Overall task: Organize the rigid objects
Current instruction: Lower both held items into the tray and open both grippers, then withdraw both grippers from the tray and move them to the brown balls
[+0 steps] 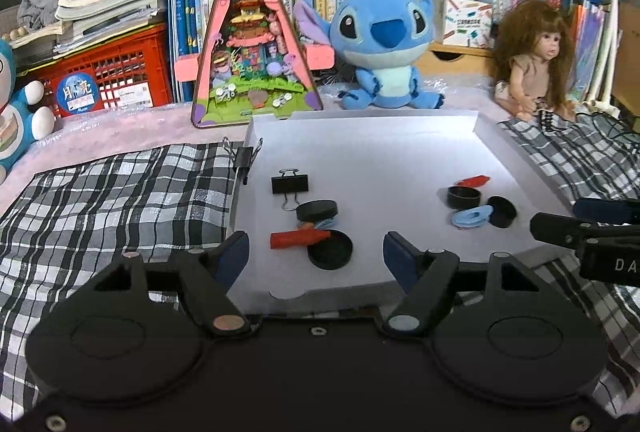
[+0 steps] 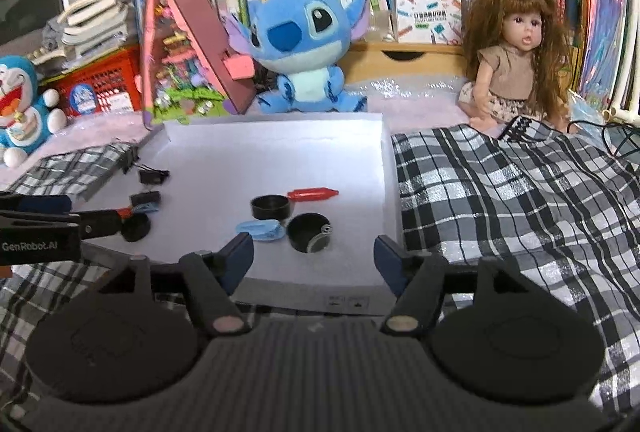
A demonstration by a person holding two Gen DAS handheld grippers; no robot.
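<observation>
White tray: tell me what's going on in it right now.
A person holds two hand-held grippers over the white tray, sorting small things. The left hand-held gripper and right hand-held gripper both stand open and hold nothing. Two clusters lie in the tray: black caps, red pieces, blue pieces and a binder clip.

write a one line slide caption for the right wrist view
Open right gripper hovers at the near edge of a white tray holding black caps, a red piece and a blue piece.
</observation>
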